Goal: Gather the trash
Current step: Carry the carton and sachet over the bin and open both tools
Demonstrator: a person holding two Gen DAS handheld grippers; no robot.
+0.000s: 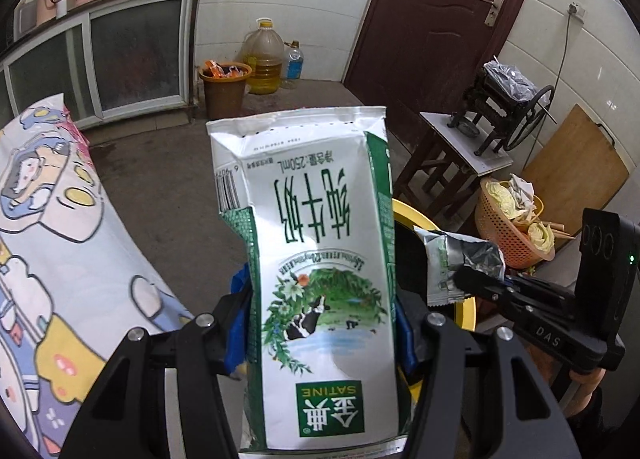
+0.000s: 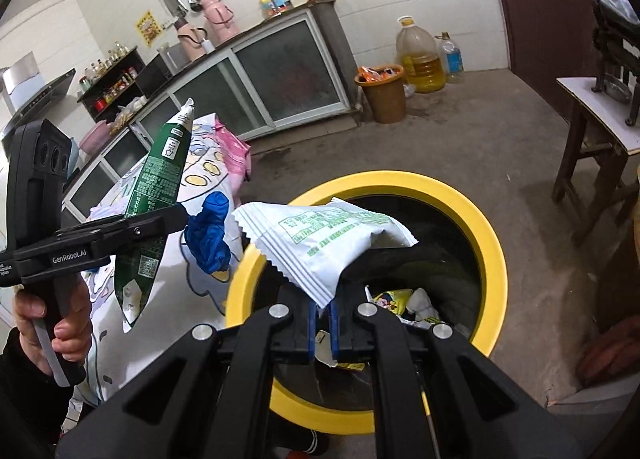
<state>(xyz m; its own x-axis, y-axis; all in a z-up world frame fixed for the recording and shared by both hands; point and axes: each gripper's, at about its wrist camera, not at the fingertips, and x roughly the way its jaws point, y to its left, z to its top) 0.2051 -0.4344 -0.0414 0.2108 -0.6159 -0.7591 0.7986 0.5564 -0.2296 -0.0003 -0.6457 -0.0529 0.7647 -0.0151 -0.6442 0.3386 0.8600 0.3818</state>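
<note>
The milk carton point(image 1: 320, 279) is clamped by the left hand-held gripper point(image 1: 320, 335), the wrapper point(image 2: 320, 243) by the right hand-held gripper point(image 2: 323, 325); released early, the carton could miss the yellow-rimmed bin point(image 2: 490, 235).

The mouth of the yellow-rimmed bin point(image 2: 486, 227) is open on its far half; the wrapper point(image 2: 320, 239) overhangs the near-left rim. The cloth-covered table point(image 2: 200, 175) bounds the left side, just beside the bin. Bare floor point(image 2: 440, 131) extends to the brown bucket point(image 2: 382, 93) and wooden stool point(image 2: 592, 139).
</note>
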